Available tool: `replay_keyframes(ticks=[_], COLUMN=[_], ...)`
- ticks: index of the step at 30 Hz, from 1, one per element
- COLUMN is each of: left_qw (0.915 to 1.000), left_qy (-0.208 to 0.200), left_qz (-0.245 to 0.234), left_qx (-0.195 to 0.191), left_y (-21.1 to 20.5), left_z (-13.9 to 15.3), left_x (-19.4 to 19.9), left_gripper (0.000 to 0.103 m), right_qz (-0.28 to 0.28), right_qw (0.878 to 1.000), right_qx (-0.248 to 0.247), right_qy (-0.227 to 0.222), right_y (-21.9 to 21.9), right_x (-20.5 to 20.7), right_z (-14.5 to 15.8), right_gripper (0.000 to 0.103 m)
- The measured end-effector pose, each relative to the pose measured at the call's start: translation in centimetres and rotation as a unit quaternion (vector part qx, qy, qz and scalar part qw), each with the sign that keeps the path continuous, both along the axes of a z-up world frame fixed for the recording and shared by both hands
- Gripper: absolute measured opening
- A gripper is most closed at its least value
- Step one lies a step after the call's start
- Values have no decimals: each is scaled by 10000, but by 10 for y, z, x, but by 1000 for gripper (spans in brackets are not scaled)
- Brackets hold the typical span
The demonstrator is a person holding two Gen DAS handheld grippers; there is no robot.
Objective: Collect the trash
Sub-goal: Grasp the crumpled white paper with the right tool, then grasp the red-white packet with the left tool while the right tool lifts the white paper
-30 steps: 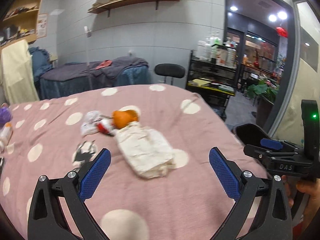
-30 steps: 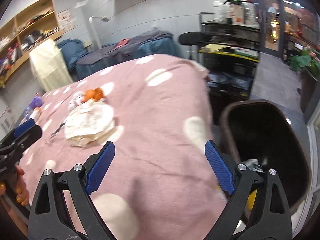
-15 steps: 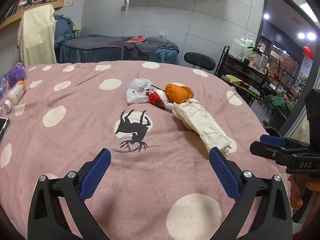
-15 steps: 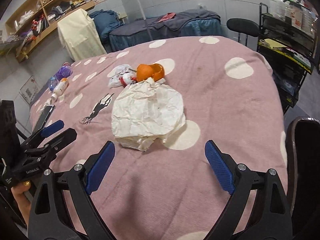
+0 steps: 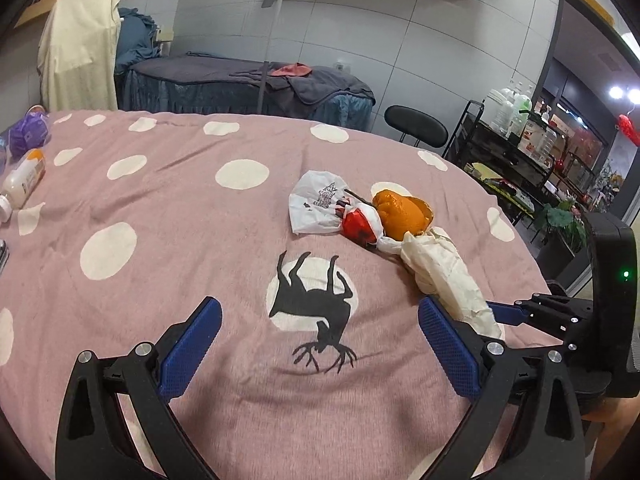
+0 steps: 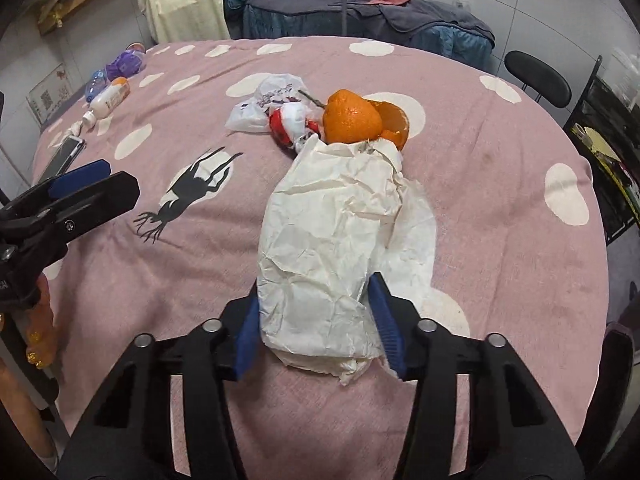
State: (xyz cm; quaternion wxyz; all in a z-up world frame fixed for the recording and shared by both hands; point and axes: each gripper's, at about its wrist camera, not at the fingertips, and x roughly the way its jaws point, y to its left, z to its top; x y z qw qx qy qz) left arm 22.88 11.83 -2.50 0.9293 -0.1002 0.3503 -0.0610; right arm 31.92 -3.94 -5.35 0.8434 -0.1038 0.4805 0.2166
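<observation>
On the pink dotted bedspread [image 6: 500, 184] lies a crumpled white paper [image 6: 336, 232]. My right gripper [image 6: 316, 308] is closing on its near end, both blue pads against its sides. Beyond the paper sit an orange peel [image 6: 352, 120], a red-and-white wrapper [image 6: 290, 124] and a white plastic bag [image 6: 260, 108]. In the left wrist view the paper [image 5: 444, 272] lies to the right, with the right gripper's tip [image 5: 516, 314] at its end. My left gripper [image 5: 318, 312] hangs open over a black deer print [image 5: 316, 296], holding nothing.
A white bottle [image 5: 22, 184] and a purple item [image 5: 28, 136] lie at the bed's far left, a phone [image 6: 64, 154] near them. A dark bin rim [image 6: 618, 360] shows off the bed's right edge. A black stool [image 5: 416, 130] and a shelf cart [image 5: 512, 152] stand behind.
Both grippers swung left from the bin side toward the trash pile. The right gripper went from wide open to closed around the near end of the crumpled paper.
</observation>
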Motion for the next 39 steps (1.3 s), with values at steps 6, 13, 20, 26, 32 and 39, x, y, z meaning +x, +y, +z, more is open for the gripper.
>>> replay_keyframes(ticks=[6, 13, 20, 26, 32, 39], left_qw=[9996, 9987, 9976, 9975, 9989, 9997], left_qy=[131, 279, 486, 516, 407, -143], left_qz=[-251, -427, -390, -367, -230, -196], left_qx=[22, 51, 300, 328, -30, 20], left_y=[-9, -33, -50, -52, -42, -46], left_z=[-5, -10, -17, -17, -16, 12], left_x=[32, 76, 115, 119, 107, 61], left_gripper=[97, 87, 73, 24, 17, 16], right_qz=[-377, -852, -942, -1016, -1111, -1236], right_qw=[9971, 9914, 9902, 9887, 9863, 9811], right_qx=[88, 326, 444, 674, 859, 1111], right_qy=[-650, -938, -928, -872, -865, -987], right_y=[-35, -78, -87, -95, -104, -121], right_x=[-7, -13, -25, -32, -37, -50], right_z=[31, 53, 50, 47, 46, 53], right_gripper=[28, 27, 27, 27, 27, 27])
